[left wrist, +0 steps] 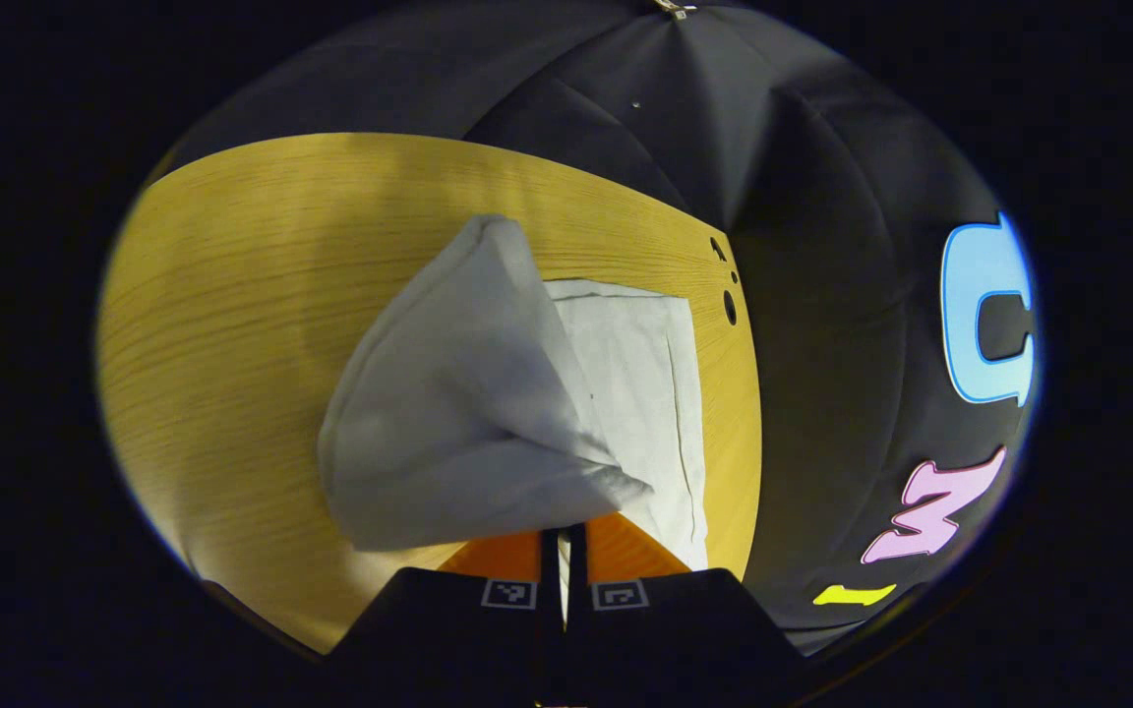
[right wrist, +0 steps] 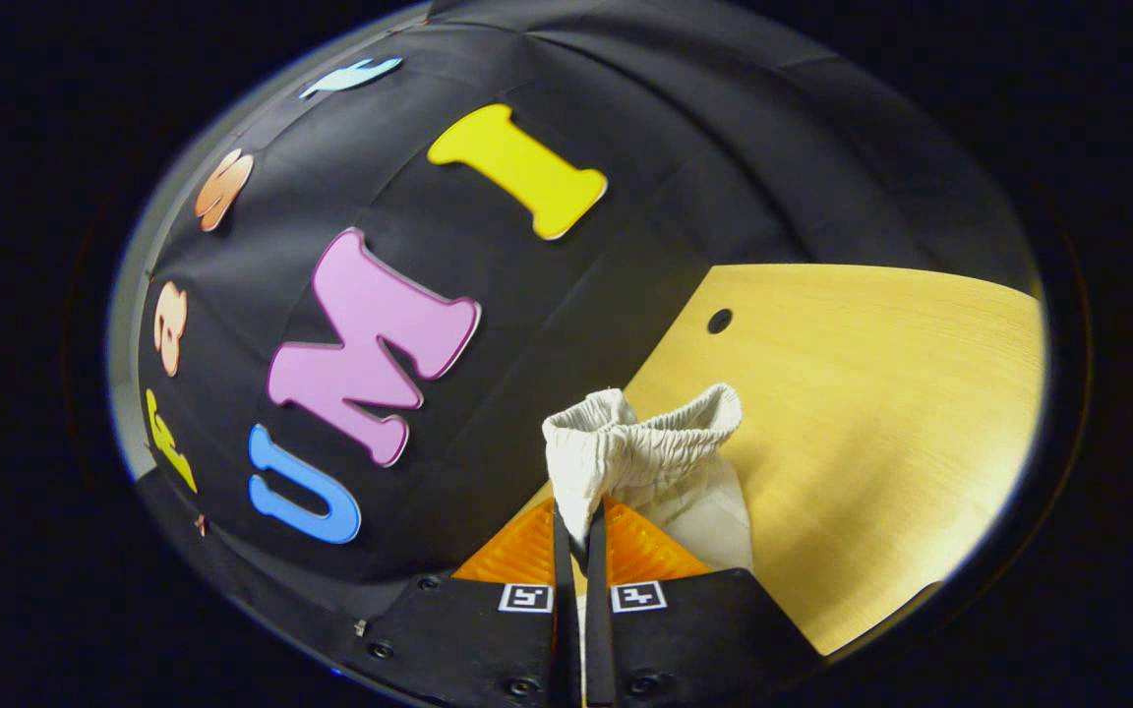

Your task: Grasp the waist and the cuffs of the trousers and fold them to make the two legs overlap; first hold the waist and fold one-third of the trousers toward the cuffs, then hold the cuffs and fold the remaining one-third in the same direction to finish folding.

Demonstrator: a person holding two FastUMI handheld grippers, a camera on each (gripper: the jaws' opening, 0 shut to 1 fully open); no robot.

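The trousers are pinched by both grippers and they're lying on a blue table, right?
Not quite: the table is yellow wood, not blue, as the left gripper view shows. The rest holds: the left gripper and the right gripper each pinch the trousers.

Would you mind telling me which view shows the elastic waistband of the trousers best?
The right gripper view: the gathered waistband sits close up, pinched in the right hand-held gripper. The left gripper view shows smooth trouser cloth lifted off the table, with no gathers visible.
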